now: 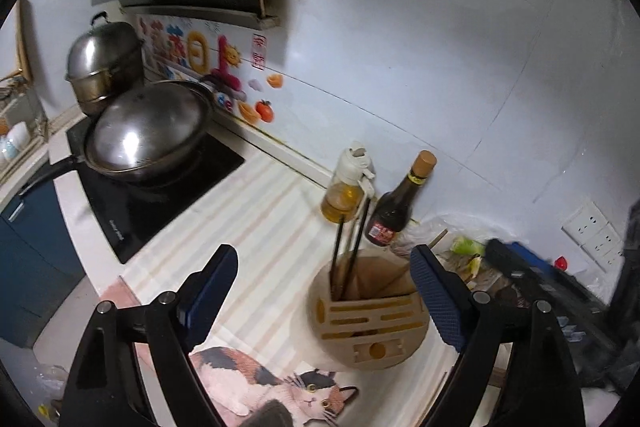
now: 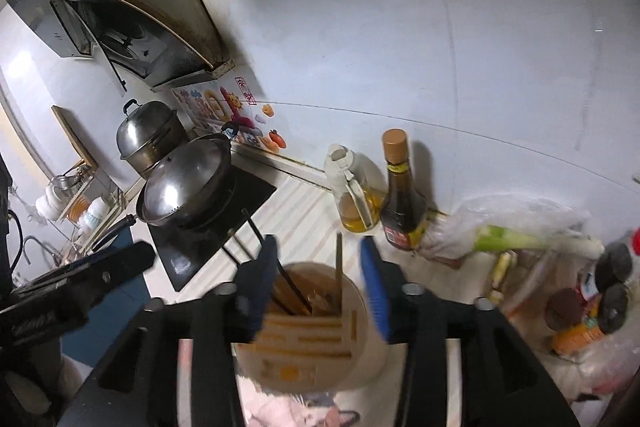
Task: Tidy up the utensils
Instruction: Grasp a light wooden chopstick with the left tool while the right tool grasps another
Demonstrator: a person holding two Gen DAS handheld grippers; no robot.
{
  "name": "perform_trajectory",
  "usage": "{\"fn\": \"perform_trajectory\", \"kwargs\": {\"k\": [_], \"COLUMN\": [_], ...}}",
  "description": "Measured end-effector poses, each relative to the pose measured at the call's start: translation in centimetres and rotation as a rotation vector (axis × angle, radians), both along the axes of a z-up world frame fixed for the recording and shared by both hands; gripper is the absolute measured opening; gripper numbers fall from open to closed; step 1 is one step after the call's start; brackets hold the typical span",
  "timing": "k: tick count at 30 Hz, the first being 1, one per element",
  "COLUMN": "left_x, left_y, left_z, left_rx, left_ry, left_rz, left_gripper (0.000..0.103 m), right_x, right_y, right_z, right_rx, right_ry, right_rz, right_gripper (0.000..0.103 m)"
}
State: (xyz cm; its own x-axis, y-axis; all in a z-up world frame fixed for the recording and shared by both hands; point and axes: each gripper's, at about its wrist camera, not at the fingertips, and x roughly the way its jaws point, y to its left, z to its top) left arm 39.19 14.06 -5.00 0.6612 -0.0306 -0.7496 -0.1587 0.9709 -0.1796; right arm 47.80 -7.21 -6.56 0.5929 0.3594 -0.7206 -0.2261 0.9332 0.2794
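Observation:
A round wooden utensil holder (image 1: 368, 323) stands on the striped counter, with dark chopsticks (image 1: 347, 251) upright in its back compartment. My left gripper (image 1: 324, 253) is open wide; the holder sits just inside its right finger (image 1: 438, 295) and nothing is between the pads. In the right wrist view my right gripper (image 2: 318, 243) hangs open right over the holder (image 2: 312, 331). A pale chopstick (image 2: 339, 267) stands in the holder between the blue fingers, touching neither. Dark chopsticks (image 2: 294, 289) lean beside the left finger.
An oil bottle (image 2: 352, 187) and a dark sauce bottle (image 2: 400, 203) stand behind the holder by the wall. A lidded wok (image 1: 148, 131) sits on the black hob at left. Bags with a green leek (image 2: 520, 239) and jars (image 2: 592, 291) crowd the right. A cat-print mat (image 1: 272, 383) lies in front.

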Motion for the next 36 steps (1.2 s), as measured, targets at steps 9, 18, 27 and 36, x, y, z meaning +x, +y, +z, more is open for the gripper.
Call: {"fn": "perform_trajectory", "kwargs": {"k": [9, 18, 27, 36], "left_x": [-4.4, -6.3, -7.4, -7.2], "left_y": [-1.0, -5.9, -14.5, -21.1], "left_z": [-2.8, -9.2, -17.7, -25.5], "left_rx": [0.072, 0.083, 0.184, 0.209], "left_ry": [0.011, 0.128, 0.289, 0.455], "left_rz": [0.047, -0.046, -0.213, -0.395], "left_gripper": [0.103, 0.103, 0.103, 0.100], "right_x": [-6.1, -10.8, -14.6, -15.3], "right_y": [-4.9, -11.5, -18.3, -19.8], "right_z": [-0.1, -5.9, -15.6, -26.4], "right_rx": [-0.096, -0.164, -0.203, -0.225], "right_ry": [0.009, 0.118, 0.383, 0.644], "right_rz": [-0.159, -0.308, -0.414, -0.368], "right_gripper": [0.102, 0.103, 0.094, 0.038]}}
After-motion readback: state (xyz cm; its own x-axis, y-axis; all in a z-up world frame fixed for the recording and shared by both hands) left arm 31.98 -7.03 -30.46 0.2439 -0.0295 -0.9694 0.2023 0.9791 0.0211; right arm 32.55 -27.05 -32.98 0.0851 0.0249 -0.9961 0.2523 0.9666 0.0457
